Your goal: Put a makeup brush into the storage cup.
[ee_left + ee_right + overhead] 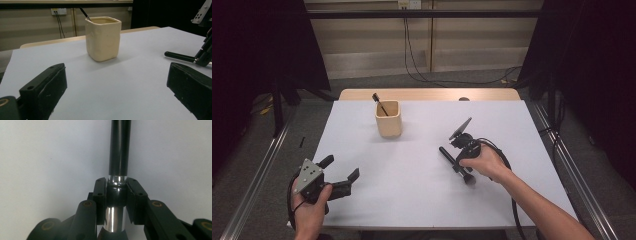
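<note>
We had the right gripper pinched on the brush lying mid-table, right of the cup. A firm, centred grip would serve before lifting. Our left gripper stood spread, idle.

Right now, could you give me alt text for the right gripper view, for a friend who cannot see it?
Two black jaws of the right gripper are closed on a black and silver brush, clamping its shiny metal collar. The brush's black handle runs straight up from the grip, over a plain white table.
</note>
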